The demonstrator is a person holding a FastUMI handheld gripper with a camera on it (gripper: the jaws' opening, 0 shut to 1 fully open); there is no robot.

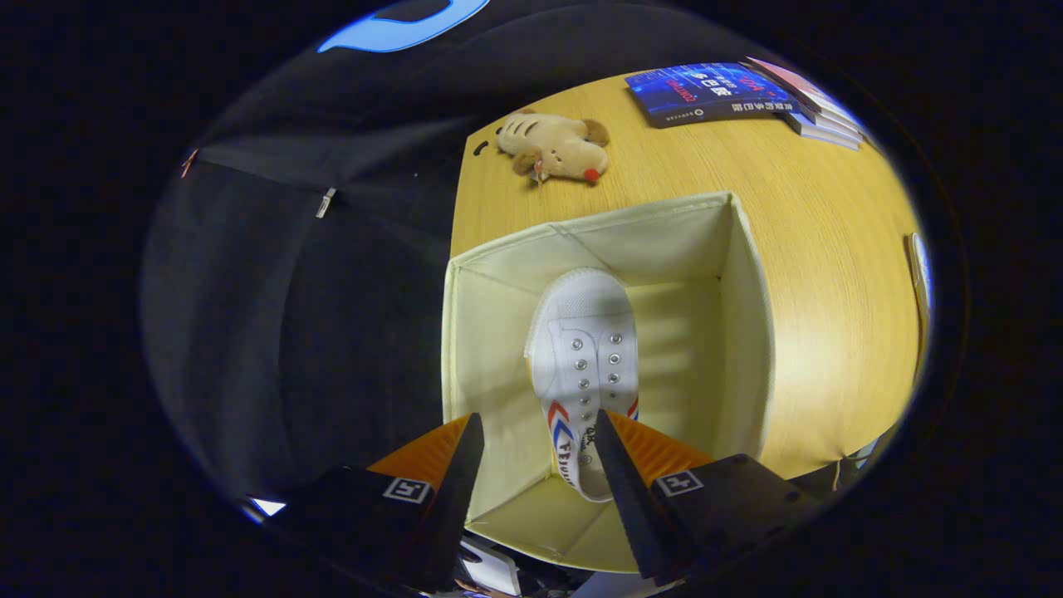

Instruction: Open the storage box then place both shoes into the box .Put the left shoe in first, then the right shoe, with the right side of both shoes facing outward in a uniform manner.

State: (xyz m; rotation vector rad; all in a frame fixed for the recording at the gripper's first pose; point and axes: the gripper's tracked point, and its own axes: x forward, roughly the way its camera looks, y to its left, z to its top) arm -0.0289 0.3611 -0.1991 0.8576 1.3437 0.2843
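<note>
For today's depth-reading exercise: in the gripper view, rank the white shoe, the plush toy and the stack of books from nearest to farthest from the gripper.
Measured from the open gripper, above the box:
1. White shoe: inside the box, heel end between the fingers, untouched.
2. Plush toy: on the table beyond the box's far wall.
3. Stack of books: farthest, by the table's far edge.

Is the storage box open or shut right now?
Open: the storage box has no lid over it, its inner walls and floor show, and a white shoe lies inside. Gripper open above it.
</note>
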